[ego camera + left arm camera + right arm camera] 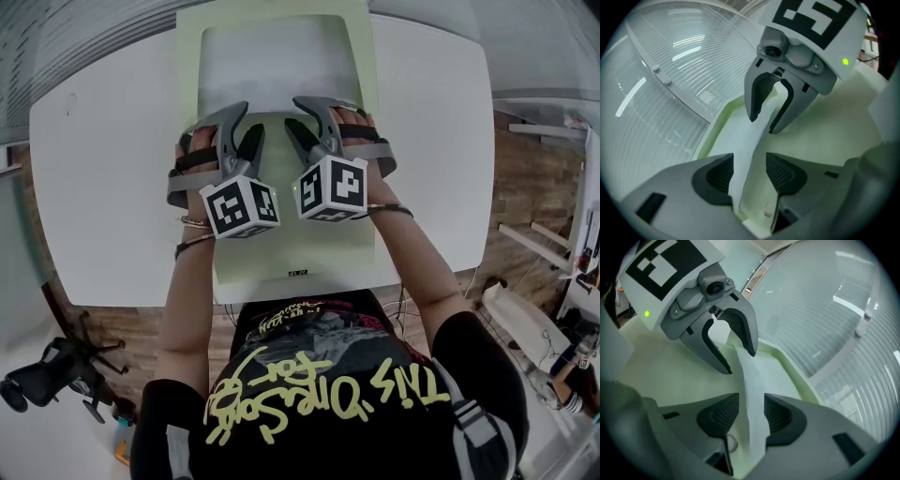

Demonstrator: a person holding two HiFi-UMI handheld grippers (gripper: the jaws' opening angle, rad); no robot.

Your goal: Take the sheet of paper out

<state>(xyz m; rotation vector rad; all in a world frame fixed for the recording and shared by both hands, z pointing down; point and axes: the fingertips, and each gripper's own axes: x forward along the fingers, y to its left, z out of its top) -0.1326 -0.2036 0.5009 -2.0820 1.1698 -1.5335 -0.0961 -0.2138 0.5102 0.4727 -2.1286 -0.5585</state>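
A white sheet of paper (272,66) lies at the far end of a pale green mat (281,253) on the white table. Both grippers hover at its near edge, pointing at each other. The left gripper (246,131) is open, and a raised strip of the paper (743,159) runs between its pads (715,176) without being pinched. The right gripper (305,122) is open too, and the same strip (752,413) passes through its narrow gap, close against the pads (779,416). Each gripper view shows the other gripper (765,115) (736,359) straddling the strip with its tips apart.
The white table (103,187) reaches well beyond the mat on both sides. A raised green rim (787,364) borders the mat. Ribbed translucent panels (656,93) stand behind the table. An office chair (56,375) is on the floor at lower left.
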